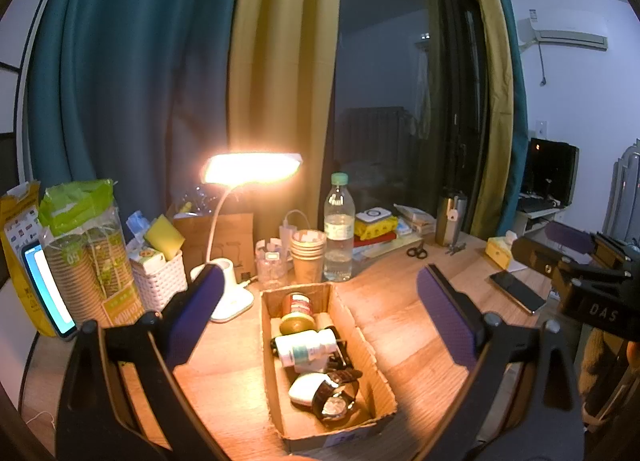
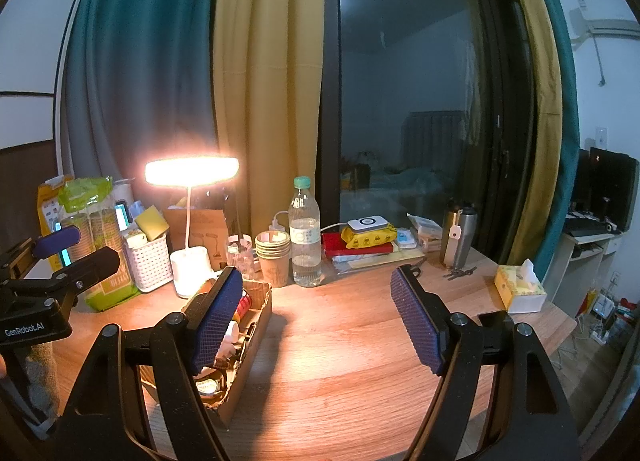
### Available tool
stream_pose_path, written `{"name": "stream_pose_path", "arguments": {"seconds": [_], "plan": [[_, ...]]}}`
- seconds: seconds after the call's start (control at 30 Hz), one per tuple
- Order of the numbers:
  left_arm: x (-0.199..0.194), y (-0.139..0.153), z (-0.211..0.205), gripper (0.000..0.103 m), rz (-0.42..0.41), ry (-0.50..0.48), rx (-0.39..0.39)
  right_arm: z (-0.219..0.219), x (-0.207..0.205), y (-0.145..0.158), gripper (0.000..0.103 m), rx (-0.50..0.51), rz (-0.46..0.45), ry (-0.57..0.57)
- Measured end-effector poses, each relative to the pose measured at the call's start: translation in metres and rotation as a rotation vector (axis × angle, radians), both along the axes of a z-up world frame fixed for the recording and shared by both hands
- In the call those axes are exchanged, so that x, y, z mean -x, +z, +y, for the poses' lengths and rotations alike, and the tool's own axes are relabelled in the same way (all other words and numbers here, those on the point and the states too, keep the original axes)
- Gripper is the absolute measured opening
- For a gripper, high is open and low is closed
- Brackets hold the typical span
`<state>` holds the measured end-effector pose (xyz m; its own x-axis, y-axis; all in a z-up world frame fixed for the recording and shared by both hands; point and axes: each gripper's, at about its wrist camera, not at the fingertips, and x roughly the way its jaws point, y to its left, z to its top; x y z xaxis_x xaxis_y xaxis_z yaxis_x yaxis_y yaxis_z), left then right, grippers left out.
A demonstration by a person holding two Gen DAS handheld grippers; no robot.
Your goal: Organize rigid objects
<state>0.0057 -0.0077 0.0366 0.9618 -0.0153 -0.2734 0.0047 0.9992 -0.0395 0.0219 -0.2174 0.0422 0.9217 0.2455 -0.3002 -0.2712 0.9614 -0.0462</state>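
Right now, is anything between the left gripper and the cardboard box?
Nothing visible. The left gripper hangs open with the cardboard box directly ahead between its fingers; only bare wooden desk surrounds the box.

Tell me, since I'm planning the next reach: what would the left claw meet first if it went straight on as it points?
Probably the open cardboard box, with the white bottle and wristwatch inside. The left claw is open and tilted slightly down; depth is unclear.

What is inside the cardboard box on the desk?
The cardboard box holds a jar with a green lid, a white bottle lying down, a white case and a wristwatch. Whatever lies under them is covered.
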Motion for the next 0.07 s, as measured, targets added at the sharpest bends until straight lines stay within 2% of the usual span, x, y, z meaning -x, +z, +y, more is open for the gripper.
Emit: {"name": "stream_pose_path", "arguments": {"seconds": [0.07], "plan": [[-0.0015, -0.0014, 0.0008, 0.098, 0.001, -0.002, -0.011, 0.0022, -0.0004, -0.0021, 0.079, 0.003, 0.004, 0.001]]}}
